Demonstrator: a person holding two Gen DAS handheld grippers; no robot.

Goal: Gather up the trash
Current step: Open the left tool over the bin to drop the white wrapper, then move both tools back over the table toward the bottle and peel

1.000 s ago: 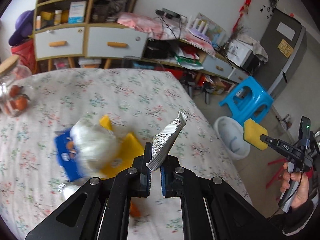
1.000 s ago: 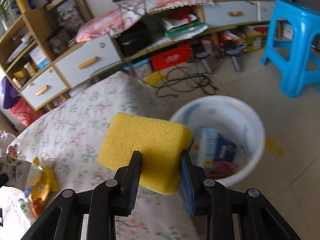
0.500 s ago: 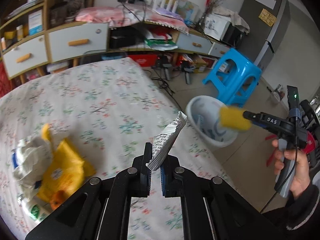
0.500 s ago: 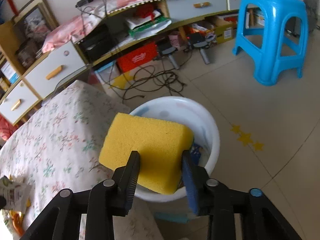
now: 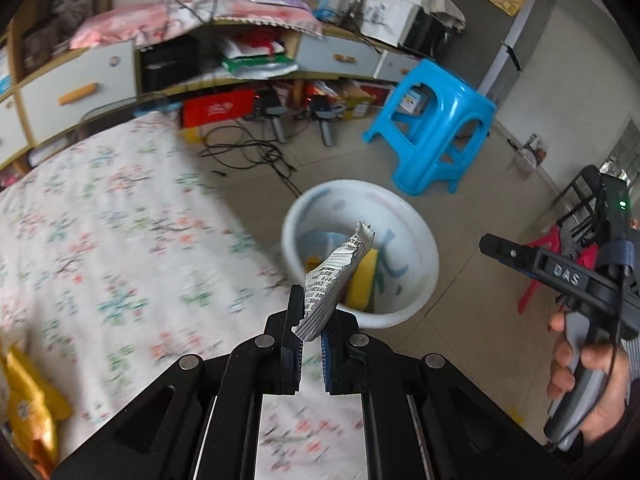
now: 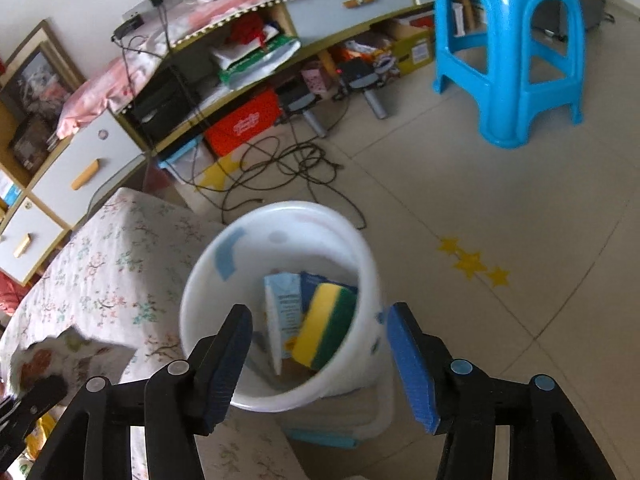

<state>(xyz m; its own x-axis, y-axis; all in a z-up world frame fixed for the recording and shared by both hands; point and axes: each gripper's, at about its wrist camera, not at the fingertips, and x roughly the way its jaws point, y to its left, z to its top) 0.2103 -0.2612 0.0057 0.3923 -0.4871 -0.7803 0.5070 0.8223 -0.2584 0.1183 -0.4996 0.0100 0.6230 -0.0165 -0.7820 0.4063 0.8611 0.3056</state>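
The right gripper (image 6: pixel 320 354) had just let go: its jaws were opening with nothing between them, whereas half a second earlier they were pressed on the yellow sponge (image 6: pixel 326 332). That sponge, yellow with a green scouring face, now lay inside the white bin (image 6: pixel 280 394) directly below, leaning against a pale blue carton (image 6: pixel 280 304) already in there, so that piece of trash looked delivered and the right hand was free for another. The left gripper (image 5: pixel 311 344) was clenched on a crumpled silver wrapper (image 5: pixel 336 276), gripped by its lower end with the torn top sticking up and forward. A second earlier that wrapper was seen against the flowered tablecloth (image 5: pixel 104 240); now, in the left wrist view, it stood in front of the bin's mouth, with the sponge visible just behind it. The left hand had therefore carried its load from the table toward the bin, and by my judgement the wrapper was next to be dropped, though it was not yet clearly over the opening. On the table's near corner a yellow packet (image 5: pixel 28 412) was still waiting, so collecting was not finished. A blue stool (image 6: pixel 508 52) stood well apart beyond the bin.
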